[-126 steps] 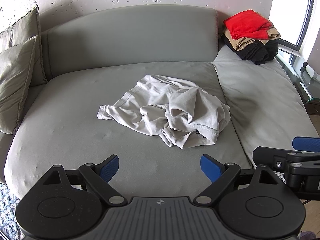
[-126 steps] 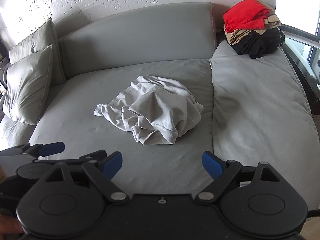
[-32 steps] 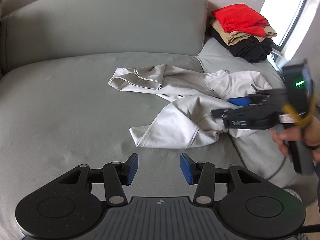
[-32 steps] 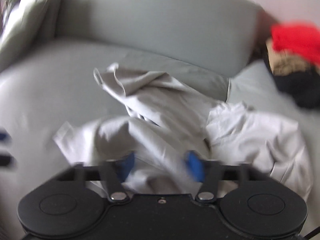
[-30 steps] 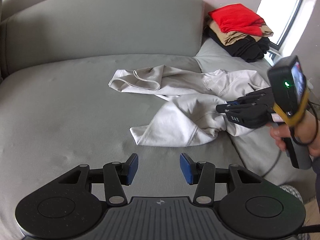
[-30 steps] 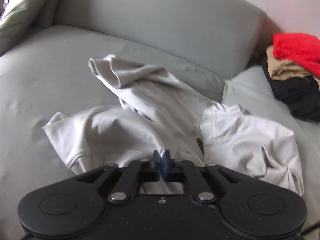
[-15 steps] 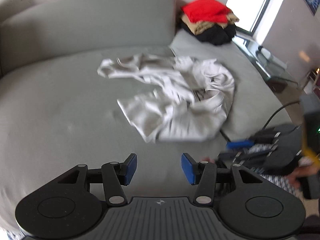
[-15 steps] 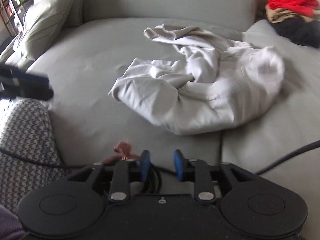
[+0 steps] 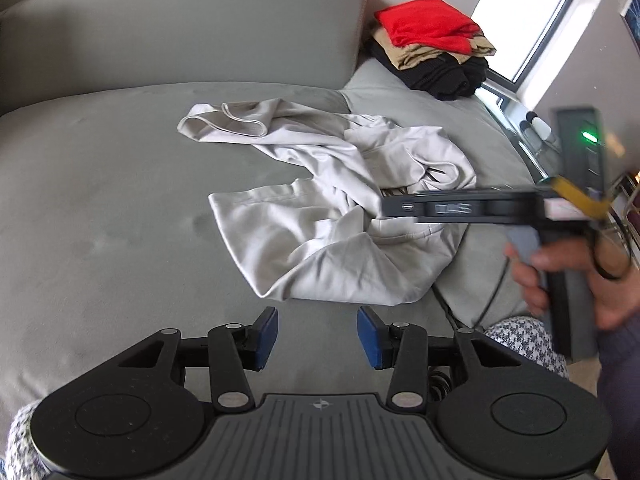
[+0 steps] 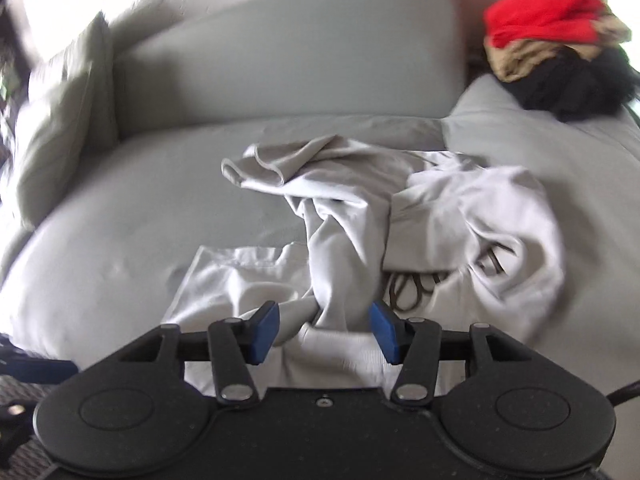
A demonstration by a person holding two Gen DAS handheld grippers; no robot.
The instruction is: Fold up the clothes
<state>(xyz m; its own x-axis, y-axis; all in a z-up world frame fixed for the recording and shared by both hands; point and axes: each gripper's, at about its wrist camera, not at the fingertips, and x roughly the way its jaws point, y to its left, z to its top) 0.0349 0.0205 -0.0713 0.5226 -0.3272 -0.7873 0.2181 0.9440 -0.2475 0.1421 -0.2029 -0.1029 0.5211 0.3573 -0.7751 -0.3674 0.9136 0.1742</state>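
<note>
Your right claw (image 10: 324, 330) stood wide around a twisted shirt (image 10: 348, 264) bunch; closing there risked grabbing several layers.

Your left claw (image 9: 318, 336) hung part-open, empty.

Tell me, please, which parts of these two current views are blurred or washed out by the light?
Left wrist view: the sofa and light grey garment are sharp, but the right gripper and the hand holding it smear with motion, and the window is blown out. Right wrist view: softly blurred throughout, worst at the cushion and the stacked clothes; the wall glares white.
</note>
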